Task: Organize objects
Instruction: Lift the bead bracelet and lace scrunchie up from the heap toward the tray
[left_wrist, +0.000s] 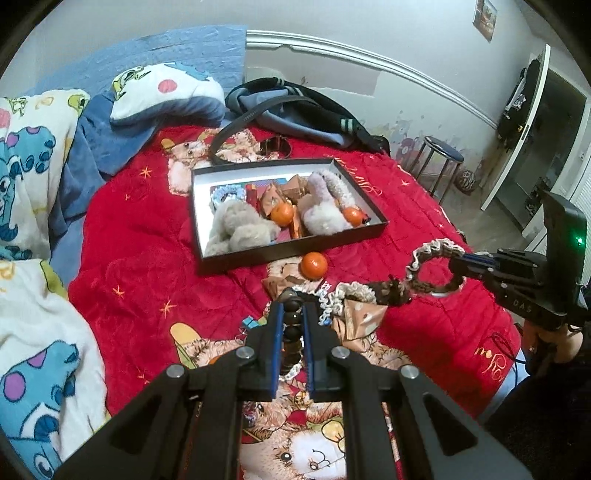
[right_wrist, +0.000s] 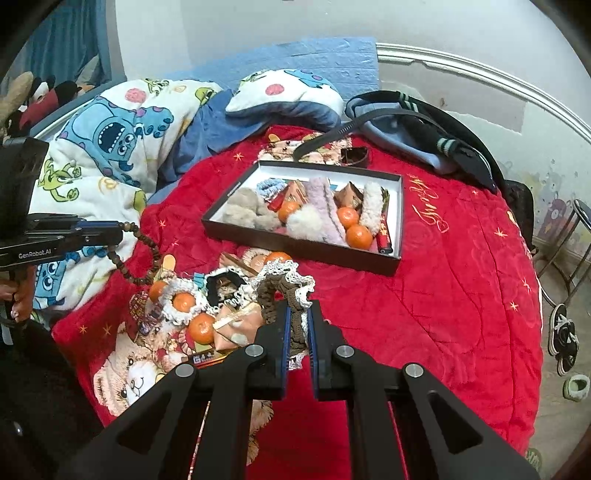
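Note:
My left gripper (left_wrist: 293, 314) is shut on a string of dark brown wooden beads (left_wrist: 293, 335), which hangs in a loop (right_wrist: 147, 254) over the red bedspread. The right gripper (right_wrist: 298, 314) is shut on a brown crocheted scrunchie with white lace edging (right_wrist: 282, 286), lifted above the loose pile. In the left wrist view that scrunchie (left_wrist: 430, 251) dangles from the right gripper (left_wrist: 456, 264). Beyond both stands a shallow black box (right_wrist: 303, 256) with plush pieces, oranges, scrunchies and packets inside. Loose oranges (right_wrist: 202, 326), lace scrunchies (right_wrist: 173, 291) and a paper packet (right_wrist: 236, 321) lie in front of it.
A black belt (left_wrist: 221, 136) and a dark bag (left_wrist: 303, 107) lie behind the box. Cartoon-print pillows (right_wrist: 110, 140) and a blue blanket fill the left side. A stool (left_wrist: 441, 155) stands beyond the bed's right edge, and slippers (right_wrist: 563, 339) lie on the floor.

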